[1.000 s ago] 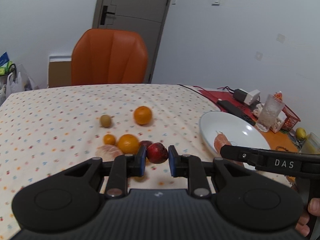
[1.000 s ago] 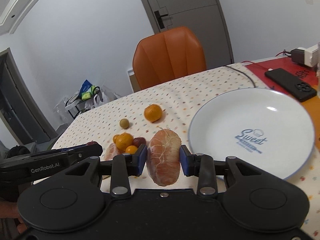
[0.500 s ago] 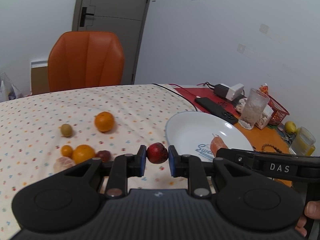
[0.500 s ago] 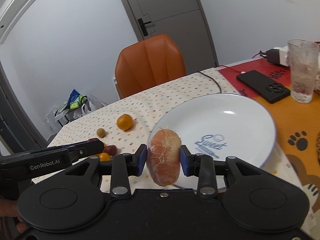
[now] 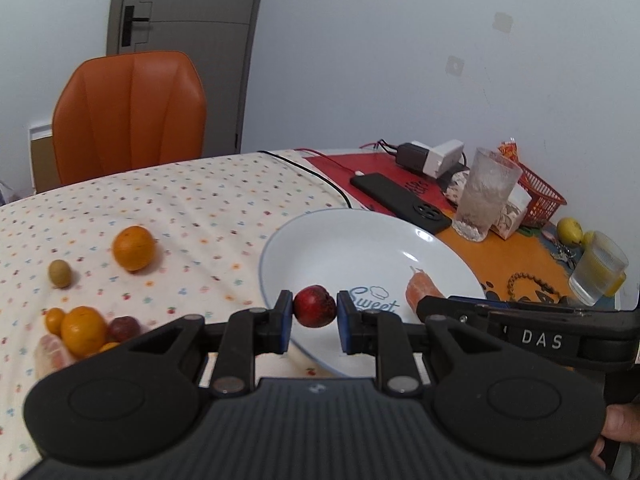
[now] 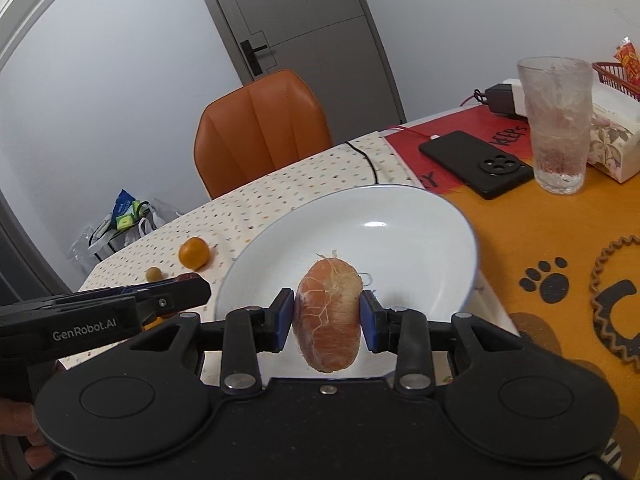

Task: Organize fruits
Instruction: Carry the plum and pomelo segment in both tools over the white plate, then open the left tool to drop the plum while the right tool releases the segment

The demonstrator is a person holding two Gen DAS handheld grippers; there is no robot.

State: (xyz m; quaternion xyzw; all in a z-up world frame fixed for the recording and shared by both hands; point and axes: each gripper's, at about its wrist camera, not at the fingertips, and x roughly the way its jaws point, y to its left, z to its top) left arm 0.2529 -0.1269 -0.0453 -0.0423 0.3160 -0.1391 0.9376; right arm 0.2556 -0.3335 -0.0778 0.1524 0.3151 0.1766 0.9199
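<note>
the left hand-held gripper (image 5: 314, 312) is pinching a red fruit (image 5: 315, 305) over the plate (image 5: 360, 248) near edge; the right hand-held gripper (image 6: 326, 316) is pinching a peeled citrus (image 6: 329, 314), upright, above the plate's middle.

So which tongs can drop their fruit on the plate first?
The right tongs, probably. Their peeled orange piece hangs over the white plate's middle, while the left tongs' red fruit is only over its near rim.
</note>
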